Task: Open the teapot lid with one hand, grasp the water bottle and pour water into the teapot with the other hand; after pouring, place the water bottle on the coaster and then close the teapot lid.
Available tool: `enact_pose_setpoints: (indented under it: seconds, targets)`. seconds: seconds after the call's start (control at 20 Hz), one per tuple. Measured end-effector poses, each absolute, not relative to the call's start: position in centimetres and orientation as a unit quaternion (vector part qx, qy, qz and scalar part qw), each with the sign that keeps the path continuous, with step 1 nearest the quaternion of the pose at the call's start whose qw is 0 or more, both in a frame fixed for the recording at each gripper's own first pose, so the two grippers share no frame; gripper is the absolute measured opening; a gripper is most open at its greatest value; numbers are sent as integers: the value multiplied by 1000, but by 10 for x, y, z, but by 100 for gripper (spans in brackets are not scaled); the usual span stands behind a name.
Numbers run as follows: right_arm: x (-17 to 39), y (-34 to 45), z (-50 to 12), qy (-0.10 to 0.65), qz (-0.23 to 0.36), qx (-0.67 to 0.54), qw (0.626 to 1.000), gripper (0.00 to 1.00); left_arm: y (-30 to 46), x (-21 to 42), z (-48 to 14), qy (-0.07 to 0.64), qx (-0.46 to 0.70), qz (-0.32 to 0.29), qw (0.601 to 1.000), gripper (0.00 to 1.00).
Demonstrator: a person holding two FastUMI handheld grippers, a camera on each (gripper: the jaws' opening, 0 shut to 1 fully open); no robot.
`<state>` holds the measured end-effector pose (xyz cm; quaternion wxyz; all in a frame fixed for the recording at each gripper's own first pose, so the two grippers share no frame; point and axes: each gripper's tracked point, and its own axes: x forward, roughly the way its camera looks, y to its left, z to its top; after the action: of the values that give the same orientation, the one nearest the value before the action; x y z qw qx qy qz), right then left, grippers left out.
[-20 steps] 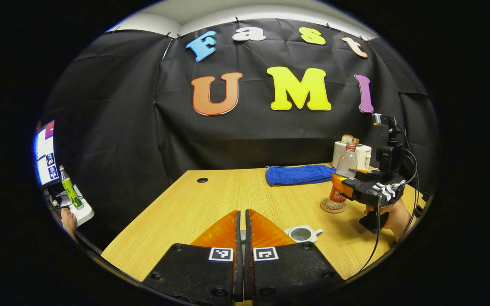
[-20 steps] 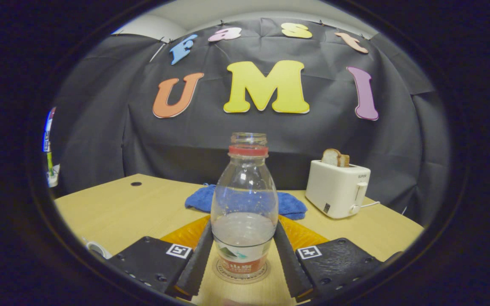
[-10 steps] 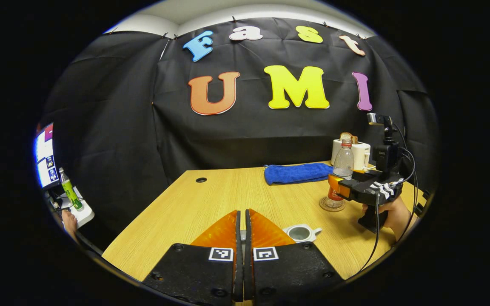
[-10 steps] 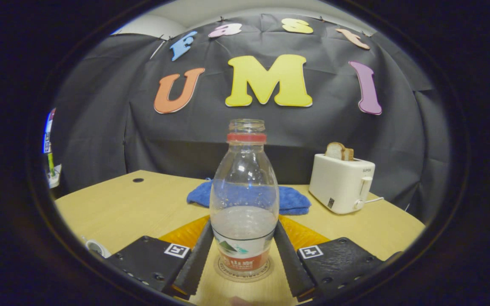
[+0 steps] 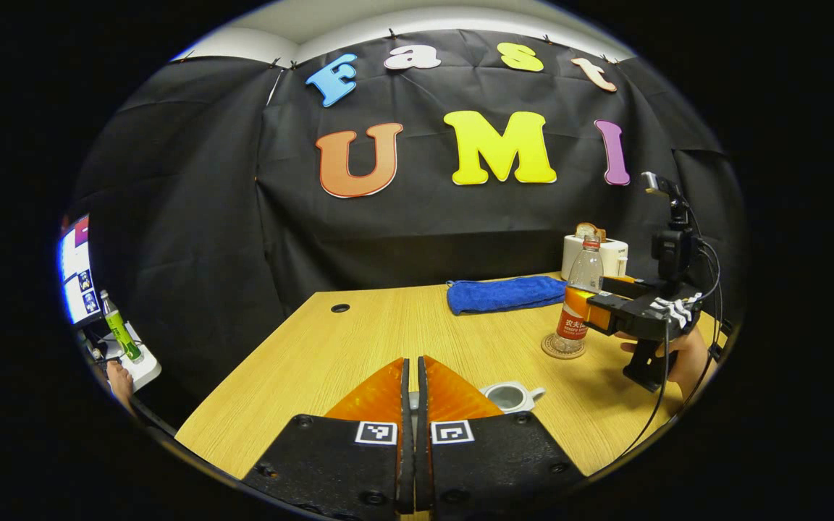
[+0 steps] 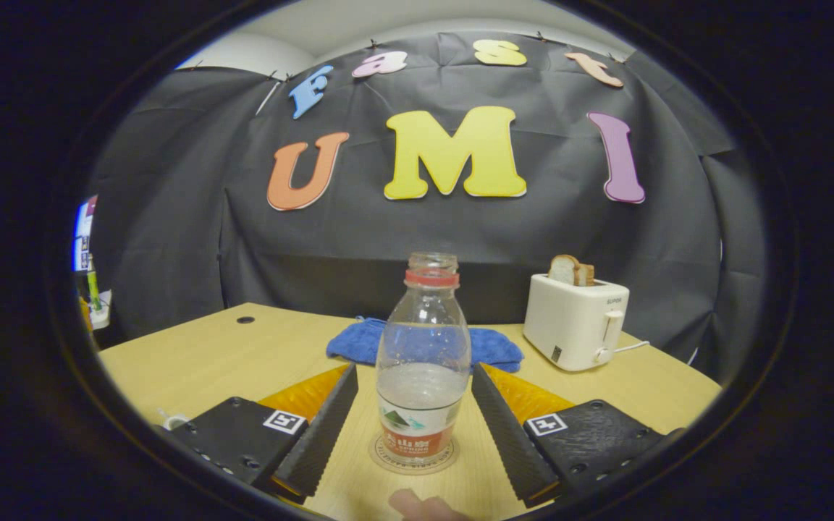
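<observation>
A clear water bottle (image 6: 423,376) with a red neck ring and no cap stands upright on a round coaster (image 6: 413,457). My right gripper (image 6: 413,375) is open, its fingers apart from the bottle on either side. In the left gripper view a hand holds that right gripper (image 5: 582,310) beside the bottle (image 5: 580,289) and the coaster (image 5: 562,349). The small white teapot (image 5: 510,396) sits lidless just right of my left gripper (image 5: 411,362). It is shut, with a pale sliver of the lid pinched between its fingers. A bit of the teapot (image 6: 171,418) shows at the lower left.
A blue towel (image 5: 505,294) lies at the table's back. A white toaster (image 6: 576,325) with bread stands to its right. The table (image 5: 359,340) has a cable hole (image 5: 340,308). Off its left edge are a monitor (image 5: 73,268) and a green bottle (image 5: 119,324).
My right gripper has let go of the bottle, opened wider and drawn back from it. The bottle stays on the coaster. The left gripper has barely moved.
</observation>
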<state>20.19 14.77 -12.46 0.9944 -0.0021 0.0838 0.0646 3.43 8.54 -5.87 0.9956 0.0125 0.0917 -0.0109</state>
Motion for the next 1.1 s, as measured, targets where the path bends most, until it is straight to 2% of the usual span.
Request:
enact_pose_setpoints:
  seconds: [0.15,0.4,0.45,0.6,0.75,1.05,1.1]
  targets:
    - [178,143,-115,75,76,8,994,96,84,36,-60,92,16,-14,996,4]
    - [138,117,-97,50,59,-17,997,96,80,38,-66,98,13,-18,995,4]
    - [130,109,-91,43,51,-19,998,93,81,39,-68,100,14,-19,995,4]
    - [104,96,-80,31,42,-38,998,96,83,42,-72,101,11,-19,995,4]
    - [82,81,-68,24,32,-51,998,94,80,43,-65,86,22,-20,996,3]
    - [48,47,-49,27,15,-54,998,94,48,45,-56,63,-13,-54,996,4]
    - [44,42,-47,24,16,-49,998,92,43,48,-61,67,-11,-56,996,3]
